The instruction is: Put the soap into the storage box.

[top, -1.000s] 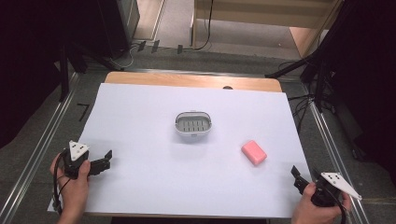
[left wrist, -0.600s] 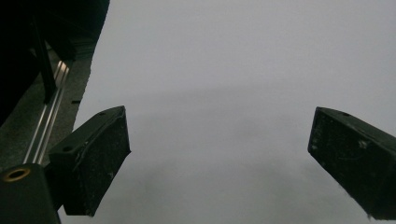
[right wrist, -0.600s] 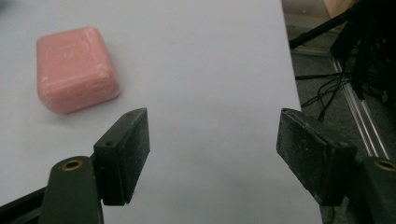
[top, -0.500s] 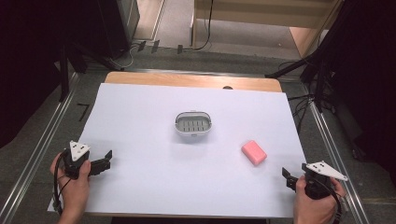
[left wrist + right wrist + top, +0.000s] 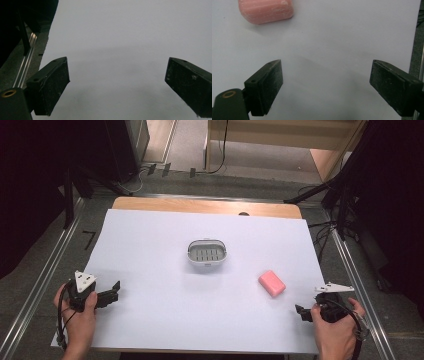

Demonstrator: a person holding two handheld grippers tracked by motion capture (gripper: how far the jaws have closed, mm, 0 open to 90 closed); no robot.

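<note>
Right gripper (image 5: 302, 312) sits at the desk's near right corner, held in the person's right hand (image 5: 334, 332). Its jaws stand wide apart with nothing between them and have just been opening; the right gripper view (image 5: 325, 86) shows bare white sheet in the gap. Pink soap bar (image 5: 272, 283) lies flat on the sheet, near that gripper, up and to its left, not touching; in the right gripper view the soap bar (image 5: 265, 10) is ahead of the left jaw, well clear of it.

Left gripper (image 5: 116, 291) is at the near left edge in the left hand (image 5: 80, 320), jaws apart, empty, over bare sheet (image 5: 117, 77).

Grey soap dish (image 5: 207, 253) stands mid-desk, empty, apart from the soap bar. White sheet (image 5: 165, 290) covers the wooden desk (image 5: 200, 206).
</note>
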